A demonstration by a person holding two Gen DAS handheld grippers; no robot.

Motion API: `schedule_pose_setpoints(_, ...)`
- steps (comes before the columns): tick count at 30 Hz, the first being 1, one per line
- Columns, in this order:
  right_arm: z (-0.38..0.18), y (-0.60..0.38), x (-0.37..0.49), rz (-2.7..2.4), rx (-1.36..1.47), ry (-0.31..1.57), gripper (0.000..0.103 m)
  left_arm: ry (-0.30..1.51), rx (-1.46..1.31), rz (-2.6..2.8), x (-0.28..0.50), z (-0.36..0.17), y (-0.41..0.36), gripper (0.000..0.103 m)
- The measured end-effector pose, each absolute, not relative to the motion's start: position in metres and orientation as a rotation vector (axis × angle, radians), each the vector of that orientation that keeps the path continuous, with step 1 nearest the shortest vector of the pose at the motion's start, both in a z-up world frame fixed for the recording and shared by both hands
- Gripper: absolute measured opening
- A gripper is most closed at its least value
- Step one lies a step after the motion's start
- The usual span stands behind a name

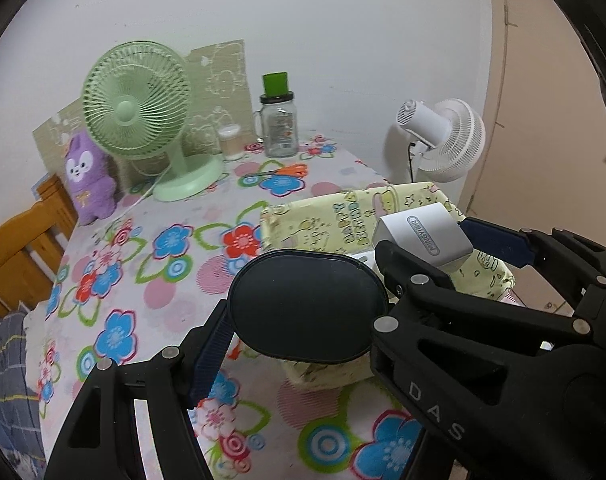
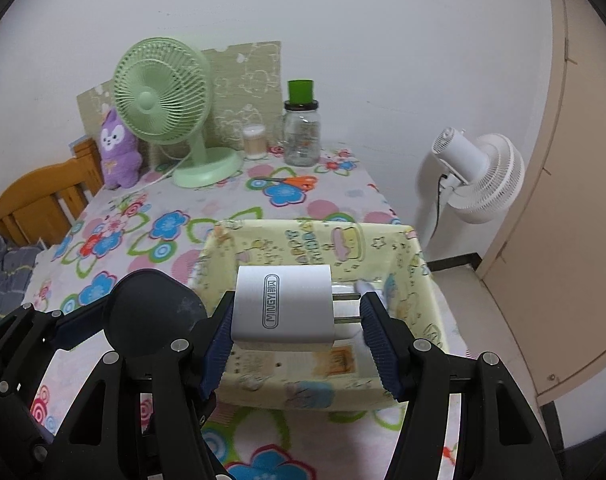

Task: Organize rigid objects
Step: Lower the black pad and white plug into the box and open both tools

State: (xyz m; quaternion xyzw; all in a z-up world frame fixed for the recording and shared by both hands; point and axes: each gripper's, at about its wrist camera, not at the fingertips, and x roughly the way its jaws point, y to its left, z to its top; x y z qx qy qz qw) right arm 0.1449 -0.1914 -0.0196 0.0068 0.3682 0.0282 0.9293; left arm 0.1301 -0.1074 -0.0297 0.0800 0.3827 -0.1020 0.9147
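Observation:
My left gripper (image 1: 303, 320) is shut on a dark oval case (image 1: 303, 296), its blue pads pressing both ends. The case hangs over the near left corner of a yellow cartoon-print box (image 1: 303, 216) on the flowered tablecloth. My right gripper (image 2: 299, 320) is shut on a silver plug charger (image 2: 283, 304), one pad on its body and the other by its prongs, and holds it above the inside of the box (image 2: 407, 256). Something white (image 2: 367, 288) lies in the box, mostly hidden. In the right wrist view the left gripper (image 2: 143, 320) and case (image 2: 155, 308) show just left of the charger.
At the back of the table stand a green desk fan (image 2: 163, 92), a purple plush toy (image 2: 117, 152), a glass jar with a green lid (image 2: 301, 136) and a small cup (image 2: 255, 142). Orange scissors (image 2: 299, 182) lie mid-table. A white floor fan (image 2: 479, 176) stands beyond the right edge, a wooden chair (image 2: 35, 200) at left.

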Motion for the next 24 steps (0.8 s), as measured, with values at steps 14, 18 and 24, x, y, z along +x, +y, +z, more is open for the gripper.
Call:
schedule_pose_setpoints(14,-0.040,-0.229,0.172,0.007,0.053,0.807,0.064,0.829,0.192,-0.270,0.161,-0.048,-0.142,0.075)
schedule_pose_setpoints(18,-0.049,-0.233,0.180,0.008,0.070,0.833,0.064,0.845,0.198,-0.272,0.169,-0.054,-0.145,0.075)
schedule_pose_setpoints(24,-0.059,-0.237,0.189,0.007,0.078,0.866,0.064,0.869,0.201,-0.277,0.178,-0.062,-0.149,0.075)
